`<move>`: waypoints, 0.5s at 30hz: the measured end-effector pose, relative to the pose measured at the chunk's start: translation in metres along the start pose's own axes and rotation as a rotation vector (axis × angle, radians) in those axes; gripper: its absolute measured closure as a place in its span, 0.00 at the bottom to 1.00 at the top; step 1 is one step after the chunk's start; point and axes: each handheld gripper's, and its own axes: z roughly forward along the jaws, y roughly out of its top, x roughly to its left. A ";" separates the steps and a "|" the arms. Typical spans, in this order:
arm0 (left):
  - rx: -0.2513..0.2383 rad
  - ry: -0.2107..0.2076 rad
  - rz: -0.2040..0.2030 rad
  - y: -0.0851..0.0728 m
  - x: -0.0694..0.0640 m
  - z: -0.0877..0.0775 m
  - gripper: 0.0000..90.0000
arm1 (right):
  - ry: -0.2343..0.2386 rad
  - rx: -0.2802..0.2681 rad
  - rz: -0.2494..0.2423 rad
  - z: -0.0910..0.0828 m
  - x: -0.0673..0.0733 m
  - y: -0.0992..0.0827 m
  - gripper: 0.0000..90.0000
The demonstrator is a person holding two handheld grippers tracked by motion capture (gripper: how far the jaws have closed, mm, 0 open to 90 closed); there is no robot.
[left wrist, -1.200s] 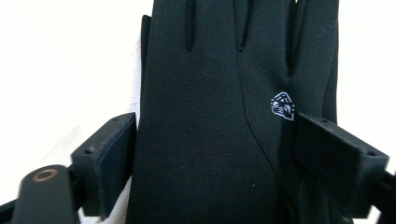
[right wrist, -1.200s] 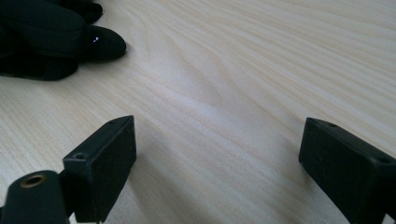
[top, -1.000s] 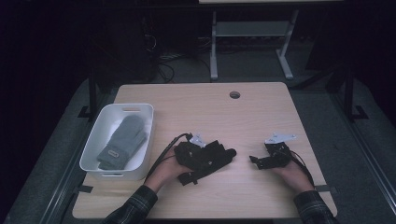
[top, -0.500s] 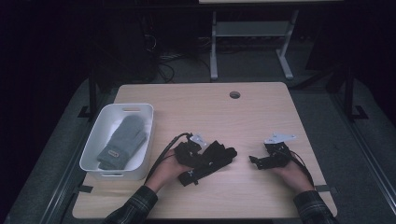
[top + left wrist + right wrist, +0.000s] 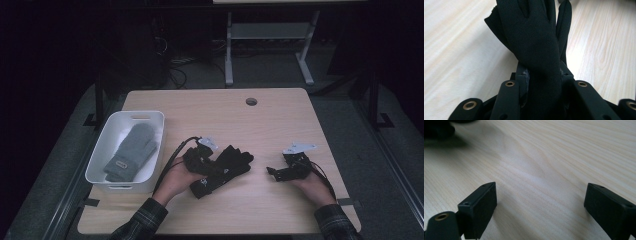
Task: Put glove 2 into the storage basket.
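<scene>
The left gripper (image 5: 220, 167) has just been closing its jaws on the black glove (image 5: 534, 45), which they now pinch at mid-desk (image 5: 260, 125), so the pickup step looks in hand. The right gripper (image 5: 272, 171) rests apart, jaws spread over bare wood. Next, the glove probably needs carrying left into the white bin (image 5: 100, 160) beside the grey mitten (image 5: 132, 150).

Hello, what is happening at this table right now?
A person works at a wooden table with a gripper in each hand. The left gripper has just been closing its jaws on a black glove, which is now clamped between them. The right gripper rests on the table near the right edge, with its jaws open and nothing between them. At the left stands a white bin with a grey mitten lying in it.
</scene>
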 end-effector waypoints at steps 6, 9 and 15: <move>-0.020 0.019 -0.010 0.011 0.002 -0.021 0.77 | -0.001 0.002 0.005 0.000 0.000 0.000 0.12; -0.024 0.033 -0.019 0.015 0.002 -0.033 0.77 | 0.000 0.003 0.007 0.000 0.001 0.000 0.12; -0.024 0.053 -0.026 0.018 0.006 -0.055 0.77 | -0.001 0.001 0.004 0.000 0.000 0.000 0.12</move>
